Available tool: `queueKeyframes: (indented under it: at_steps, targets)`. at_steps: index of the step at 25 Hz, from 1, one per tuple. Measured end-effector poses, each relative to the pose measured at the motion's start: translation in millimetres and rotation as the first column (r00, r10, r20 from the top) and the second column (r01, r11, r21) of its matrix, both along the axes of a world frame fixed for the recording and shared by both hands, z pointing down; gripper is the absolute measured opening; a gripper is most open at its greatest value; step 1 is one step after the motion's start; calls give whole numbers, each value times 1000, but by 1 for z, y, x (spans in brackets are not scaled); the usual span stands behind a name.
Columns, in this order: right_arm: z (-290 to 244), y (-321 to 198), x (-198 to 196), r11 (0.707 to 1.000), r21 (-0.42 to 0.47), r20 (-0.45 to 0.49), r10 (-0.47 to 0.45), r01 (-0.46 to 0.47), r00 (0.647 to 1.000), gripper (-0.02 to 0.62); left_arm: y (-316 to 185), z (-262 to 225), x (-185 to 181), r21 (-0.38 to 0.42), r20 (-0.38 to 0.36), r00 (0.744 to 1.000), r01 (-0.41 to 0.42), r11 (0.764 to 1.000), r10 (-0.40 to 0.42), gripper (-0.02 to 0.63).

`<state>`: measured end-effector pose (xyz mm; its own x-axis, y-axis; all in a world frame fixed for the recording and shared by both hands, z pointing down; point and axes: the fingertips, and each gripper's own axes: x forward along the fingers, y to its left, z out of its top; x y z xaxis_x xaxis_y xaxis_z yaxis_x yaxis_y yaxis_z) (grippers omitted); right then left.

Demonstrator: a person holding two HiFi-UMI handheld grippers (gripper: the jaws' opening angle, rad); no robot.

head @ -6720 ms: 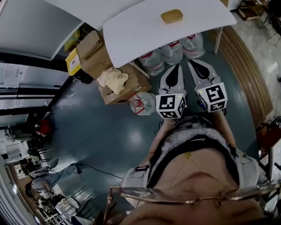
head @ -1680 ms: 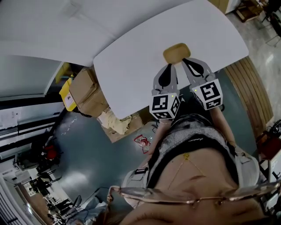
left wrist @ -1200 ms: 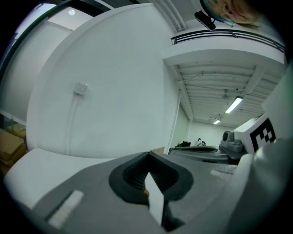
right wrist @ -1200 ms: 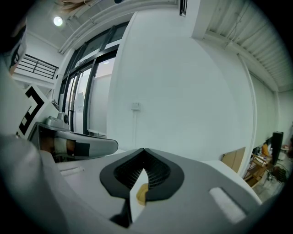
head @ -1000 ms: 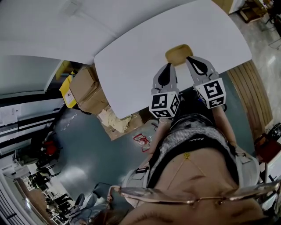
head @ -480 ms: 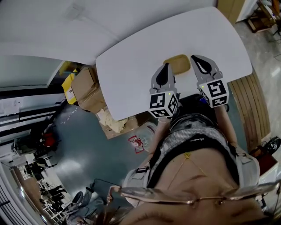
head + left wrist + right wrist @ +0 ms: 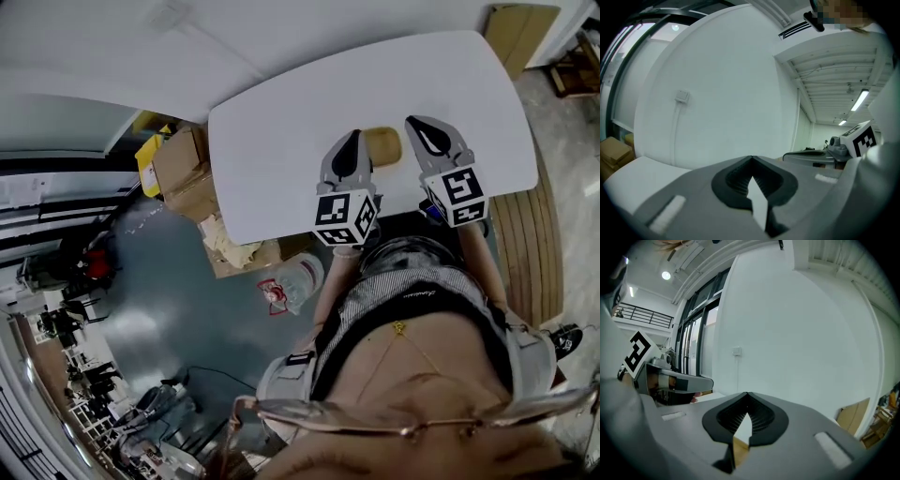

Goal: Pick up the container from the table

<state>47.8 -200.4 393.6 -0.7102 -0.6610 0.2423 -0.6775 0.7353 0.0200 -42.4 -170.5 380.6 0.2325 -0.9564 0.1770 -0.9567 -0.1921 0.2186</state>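
Note:
In the head view a tan, rounded container (image 7: pixel 384 147) lies on the white table (image 7: pixel 281 122) close to its near edge. It sits between my two grippers, which point across the table side by side. The left gripper (image 7: pixel 352 138) is just left of the container, the right gripper (image 7: pixel 415 123) just right of it; I cannot tell whether either touches it. Both are shut with nothing between the jaws. The left gripper view shows its own tips (image 7: pixel 751 159) meeting, and the right gripper view shows the same (image 7: pixel 747 394). The container is not clearly seen in either gripper view.
Cardboard boxes (image 7: pixel 183 169) and a yellow box (image 7: pixel 150 159) stand under the table's left end. A plastic water bottle (image 7: pixel 295 281) lies on the dark floor. A wooden strip (image 7: pixel 525 244) runs along the right. White walls rise behind the table.
Both grippers have moved forward over the table. The container, earlier ahead of their tips, now lies between the two gripper bodies. Both jaws stayed shut.

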Motion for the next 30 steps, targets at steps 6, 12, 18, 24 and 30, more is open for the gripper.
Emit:
queueKeyframes:
  at_steps: [6,12,18,24,30]
  targets:
    - [3,-11,13,999,-9,-3,-42,42,999,23,-8,4,5,-14,4,999,46,999,-46,0]
    - [11,-22,24,999,-24,-1,-49,49,999,23,-16,8,9,-19,6,997,81,997,-81,0]
    - [18,-26,14,998,-35,-1,-45,45,999,23,-18,15,-1,-32,4,997,74,997,-73,0]
    - [11,-27,-8,1000,-21,-3,-7,7,1000,23,-24,10,-17,-27,3,1000,5,1000,-5,0]
    - [9,-28,-20,997,-24,-18,72,-73,997,23,-32,9,-32,-38,-26,996,-88,995,87,0]
